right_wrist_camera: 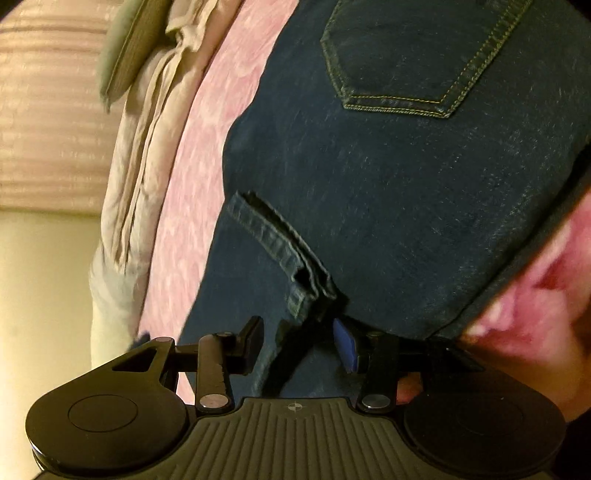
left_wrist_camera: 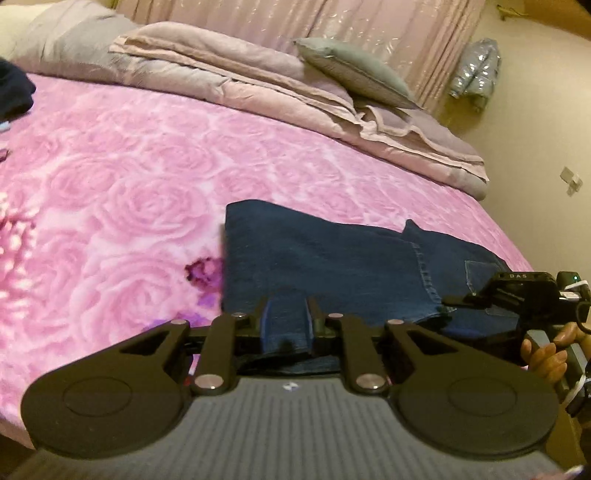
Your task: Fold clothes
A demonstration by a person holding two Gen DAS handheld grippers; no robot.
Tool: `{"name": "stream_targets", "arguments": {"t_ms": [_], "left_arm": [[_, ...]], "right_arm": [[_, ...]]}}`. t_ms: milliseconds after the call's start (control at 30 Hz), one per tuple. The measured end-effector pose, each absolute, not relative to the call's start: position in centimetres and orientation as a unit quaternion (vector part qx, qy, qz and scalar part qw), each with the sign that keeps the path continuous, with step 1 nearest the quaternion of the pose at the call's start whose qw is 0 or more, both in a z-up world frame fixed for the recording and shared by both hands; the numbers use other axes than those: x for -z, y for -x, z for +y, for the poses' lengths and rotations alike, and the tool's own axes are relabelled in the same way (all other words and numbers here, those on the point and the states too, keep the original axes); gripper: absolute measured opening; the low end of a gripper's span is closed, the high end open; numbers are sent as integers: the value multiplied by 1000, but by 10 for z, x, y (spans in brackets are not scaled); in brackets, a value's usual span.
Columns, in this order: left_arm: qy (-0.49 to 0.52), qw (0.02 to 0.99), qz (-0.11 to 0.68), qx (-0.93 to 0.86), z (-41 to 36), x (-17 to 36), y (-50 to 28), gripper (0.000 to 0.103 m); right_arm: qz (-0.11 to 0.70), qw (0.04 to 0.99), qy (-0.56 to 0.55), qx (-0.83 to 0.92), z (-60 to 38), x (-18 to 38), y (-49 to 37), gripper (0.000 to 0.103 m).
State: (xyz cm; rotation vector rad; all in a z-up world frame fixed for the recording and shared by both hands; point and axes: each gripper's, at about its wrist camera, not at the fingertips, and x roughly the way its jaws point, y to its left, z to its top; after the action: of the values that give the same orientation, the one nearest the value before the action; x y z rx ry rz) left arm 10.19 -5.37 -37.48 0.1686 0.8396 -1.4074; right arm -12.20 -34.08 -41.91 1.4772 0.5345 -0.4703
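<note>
the folded jeans (left_wrist_camera: 332,266) lie long axis left to right on the bed (left_wrist_camera: 129,184); left gripper (left_wrist_camera: 287,325) jaws grip their near edge, right gripper (right_wrist_camera: 299,343) jaws half open around the hem.

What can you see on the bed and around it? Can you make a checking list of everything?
Surface: bed with pink rose-patterned blanket.
Job's things: dark blue jeans, partly folded, back pocket facing up.
Clutter: folded mauve quilt, grey cushion resting on it, dark garment at the far left edge.
Grippers: left gripper shut on a fold of the jeans; right gripper partly closed around the jeans' hem edge, pads not clearly pressing.
Cables: nothing seen.
Surroundings: pink curtains, silvery bag on the floor by the wall.
</note>
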Motion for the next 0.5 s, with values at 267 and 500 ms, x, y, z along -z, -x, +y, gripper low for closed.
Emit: {"name": "stream_targets", "arguments": {"t_ms": [267,500], "left_arm": [[-54,679,377,627,-58,376,-107,14],[-77,683,363,628,-73,375,-104,14]], "right_arm": [[198,783,-541,233,-306,394,115,4],[233,776,-518,274,-288,413,121,4]]}}
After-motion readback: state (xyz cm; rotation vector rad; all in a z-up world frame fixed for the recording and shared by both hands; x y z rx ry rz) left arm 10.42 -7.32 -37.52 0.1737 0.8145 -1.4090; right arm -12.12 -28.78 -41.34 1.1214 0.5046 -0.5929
